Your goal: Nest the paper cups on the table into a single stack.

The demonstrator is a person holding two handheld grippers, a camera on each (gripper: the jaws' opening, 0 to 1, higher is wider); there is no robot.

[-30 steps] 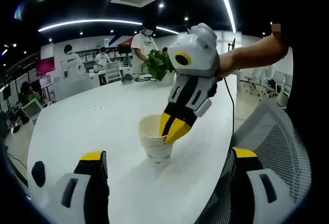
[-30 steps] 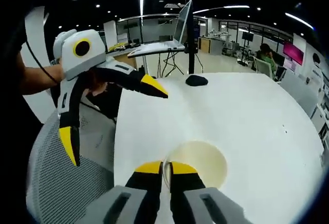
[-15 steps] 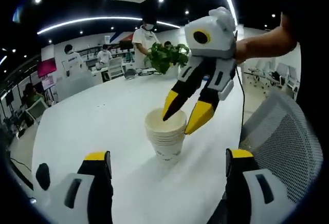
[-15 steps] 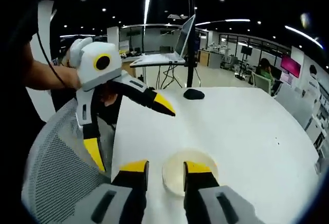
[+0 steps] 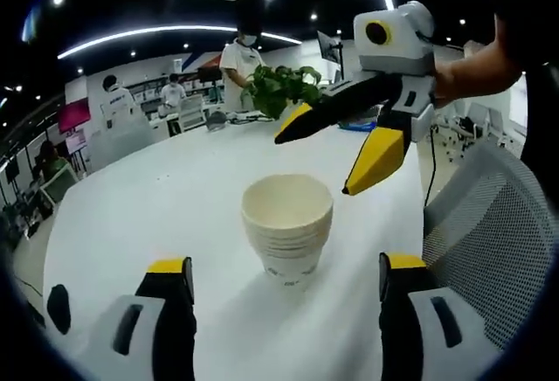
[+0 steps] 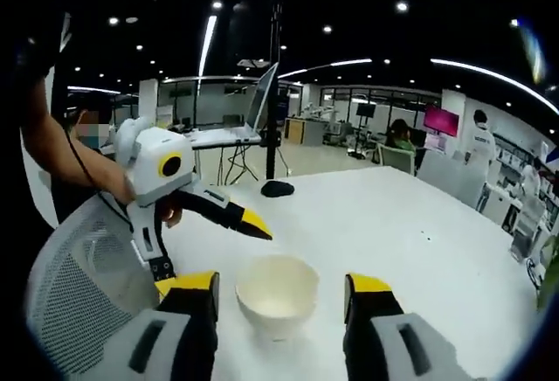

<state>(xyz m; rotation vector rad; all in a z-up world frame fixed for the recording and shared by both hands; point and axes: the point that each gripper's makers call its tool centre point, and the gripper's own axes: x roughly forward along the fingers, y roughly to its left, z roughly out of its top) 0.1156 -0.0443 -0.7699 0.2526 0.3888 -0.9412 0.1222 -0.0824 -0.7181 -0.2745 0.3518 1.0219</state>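
Stack of paper cups (image 5: pixel 288 234) stands upright at frame centre on the white table (image 5: pixel 157 206), between the left gripper (image 5: pixel 278 329) jaws, untouched. Left gripper spread wide, empty. Right gripper (image 5: pixel 336 149) in upper right, released, jaws apart, clear of the rim.

Risk: light stack could tip if a jaw clips its rim on withdrawal.

Change: a second ago the right gripper pinched the rim; it has since let go and lifted away.

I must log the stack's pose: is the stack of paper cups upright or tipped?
Upright. The stack of paper cups stands on its base on the white table, its round mouth facing up.
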